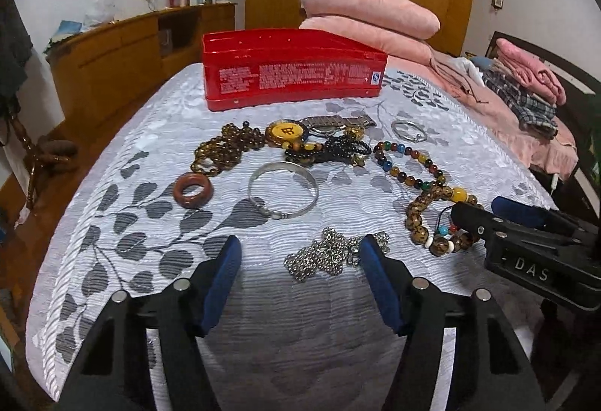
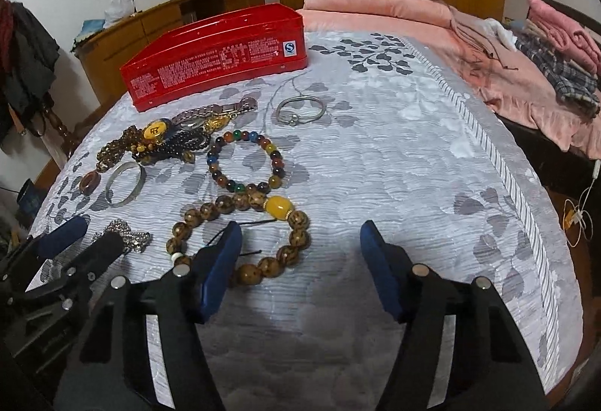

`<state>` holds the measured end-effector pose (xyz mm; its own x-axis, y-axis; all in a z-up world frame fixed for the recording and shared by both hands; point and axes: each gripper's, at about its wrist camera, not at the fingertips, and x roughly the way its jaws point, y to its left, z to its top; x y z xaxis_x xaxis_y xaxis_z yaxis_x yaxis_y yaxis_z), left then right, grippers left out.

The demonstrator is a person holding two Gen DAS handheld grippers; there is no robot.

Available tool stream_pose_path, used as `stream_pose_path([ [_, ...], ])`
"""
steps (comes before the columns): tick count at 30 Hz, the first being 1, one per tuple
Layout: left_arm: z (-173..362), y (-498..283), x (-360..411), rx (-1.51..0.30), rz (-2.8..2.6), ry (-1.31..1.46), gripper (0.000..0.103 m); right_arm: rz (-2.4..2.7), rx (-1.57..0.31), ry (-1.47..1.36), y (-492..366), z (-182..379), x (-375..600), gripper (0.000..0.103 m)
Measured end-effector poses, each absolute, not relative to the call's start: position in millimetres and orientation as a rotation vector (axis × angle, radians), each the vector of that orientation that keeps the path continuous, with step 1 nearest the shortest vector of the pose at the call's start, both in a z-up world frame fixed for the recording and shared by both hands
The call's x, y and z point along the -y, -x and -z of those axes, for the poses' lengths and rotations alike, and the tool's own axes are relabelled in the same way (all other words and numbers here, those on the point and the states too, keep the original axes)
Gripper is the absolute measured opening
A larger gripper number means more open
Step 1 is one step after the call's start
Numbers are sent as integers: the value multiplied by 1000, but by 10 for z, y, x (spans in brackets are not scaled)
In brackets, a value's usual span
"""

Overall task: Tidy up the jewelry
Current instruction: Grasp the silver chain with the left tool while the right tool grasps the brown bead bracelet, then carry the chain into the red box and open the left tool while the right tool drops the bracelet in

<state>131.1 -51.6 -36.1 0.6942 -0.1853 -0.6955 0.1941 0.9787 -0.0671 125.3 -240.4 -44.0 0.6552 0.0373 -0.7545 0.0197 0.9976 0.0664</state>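
Bed (image 1: 112, 193) carried everything. Red tin (image 1: 293, 69) stood at far side; inside hidden. Task barely begun, judging by layout: jewelry all loose on quilt. Spotted-bead bracelet (image 2: 240, 234) beside right tongs (image 2: 300, 272); silver chain (image 1: 330, 257) between left tongs (image 1: 300, 275). Both tongs parted, gripping nothing.
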Motion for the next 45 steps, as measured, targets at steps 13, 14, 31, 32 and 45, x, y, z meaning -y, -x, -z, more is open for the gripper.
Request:
stream_pose_path([
  [13, 371, -1299, 628, -785, 215, -54, 28, -40, -855, -42, -1252, 436, 2364, 17],
  [14, 374, -1296, 619, -783, 207, -53, 25, -48, -856, -57, -1247, 433, 2376, 10],
  [31, 309, -1300, 501, -765, 226, 16, 18, -113, -899, -64, -1257, 410, 2327, 12],
  [32, 334, -1313, 497, -774, 226, 19, 18, -111, -898, -63, -1256, 411, 2326, 12],
  [45, 148, -1321, 460, -713, 233, 34, 18, -152, -834, -67, -1279, 188, 2338, 10],
])
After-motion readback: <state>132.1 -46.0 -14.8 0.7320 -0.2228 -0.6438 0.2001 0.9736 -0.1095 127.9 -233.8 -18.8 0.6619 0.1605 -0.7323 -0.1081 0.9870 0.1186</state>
